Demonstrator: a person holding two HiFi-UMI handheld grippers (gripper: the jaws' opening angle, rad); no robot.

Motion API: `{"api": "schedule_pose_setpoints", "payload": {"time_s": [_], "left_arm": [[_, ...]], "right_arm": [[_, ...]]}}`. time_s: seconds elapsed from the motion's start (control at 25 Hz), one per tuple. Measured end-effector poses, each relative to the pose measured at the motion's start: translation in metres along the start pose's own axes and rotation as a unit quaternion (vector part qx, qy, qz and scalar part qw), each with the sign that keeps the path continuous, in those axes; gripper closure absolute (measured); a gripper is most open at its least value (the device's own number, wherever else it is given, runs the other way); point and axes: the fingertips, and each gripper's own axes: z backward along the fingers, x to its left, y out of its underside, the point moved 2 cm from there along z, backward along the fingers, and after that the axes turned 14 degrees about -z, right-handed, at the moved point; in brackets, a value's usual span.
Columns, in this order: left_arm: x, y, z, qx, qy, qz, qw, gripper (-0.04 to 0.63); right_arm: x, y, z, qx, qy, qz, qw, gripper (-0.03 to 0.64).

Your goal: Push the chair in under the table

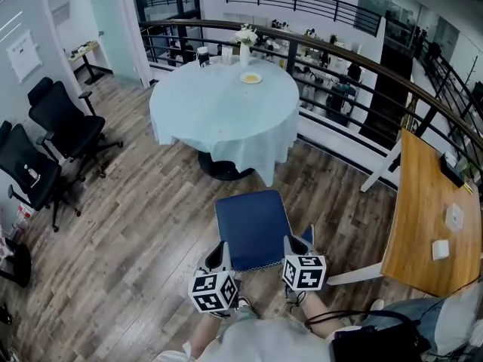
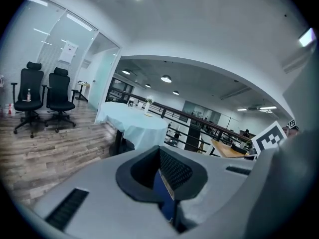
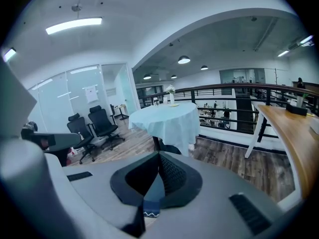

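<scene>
1. Nearest are the two claws at the chair's near corners. The left claw (image 1: 218,256) and the right claw (image 1: 296,246) are each pressed together. Each appears to pinch the blue back edge, which shows between the jaws in both gripper views.
2. The chair (image 1: 253,228) stands on the floor (image 1: 151,225) facing the round desk (image 1: 204,104). Its front edge is near the hanging cloth hem, and none of the seat looks to be under the top yet.
3. The step in hand is probably the push itself, with the last stretch to go.
4. Push evenly with both hands so the chair does not swing sideways. In the head view the seat sits slightly right of the pedestal (image 1: 223,168), so steer a little left.
5. Drive level and low, so the back does not tip or slip out of the pinch.
6. Slow down at the cloth, because dragging it could upset the vase (image 1: 244,47) and the plate (image 1: 251,78). Stop before the legs strike the pedestal.
</scene>
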Motion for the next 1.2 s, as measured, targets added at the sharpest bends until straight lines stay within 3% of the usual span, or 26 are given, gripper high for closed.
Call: {"api": "schedule_pose_setpoints", "payload": {"time_s": [0.2, 0.36, 0.48, 0.76, 0.92, 1.08, 1.2], "left_arm": [[0.003, -0.001, -0.018, 0.004, 0.011, 0.001, 0.9999, 0.592], [-0.01, 0.005, -0.028, 0.019, 0.03, 0.004, 0.9994, 0.592], [-0.026, 0.012, -0.032, 0.039, 0.058, -0.003, 0.9976, 0.591], [-0.045, 0.029, -0.037, 0.073, 0.08, -0.018, 0.994, 0.584], [-0.064, 0.05, -0.036, 0.106, 0.11, -0.048, 0.9872, 0.458], [-0.075, 0.068, -0.032, 0.144, 0.133, -0.086, 0.9769, 0.406], [-0.08, 0.079, -0.029, 0.167, 0.144, -0.134, 0.966, 0.357]], "right_arm": [[0.004, -0.008, -0.008, -0.006, -0.004, -0.004, 1.0, 0.6], [-0.007, 0.003, -0.014, 0.035, -0.008, -0.006, 0.999, 0.6], [-0.009, 0.011, -0.014, 0.071, -0.036, -0.006, 0.997, 0.598], [-0.003, 0.023, -0.014, 0.106, -0.108, 0.01, 0.988, 0.589], [-0.005, 0.037, -0.012, 0.14, -0.148, 0.025, 0.979, 0.507], [-0.009, 0.052, -0.006, 0.169, -0.16, 0.046, 0.971, 0.476], [-0.013, 0.061, -0.001, 0.188, -0.166, 0.066, 0.966, 0.454]]}}
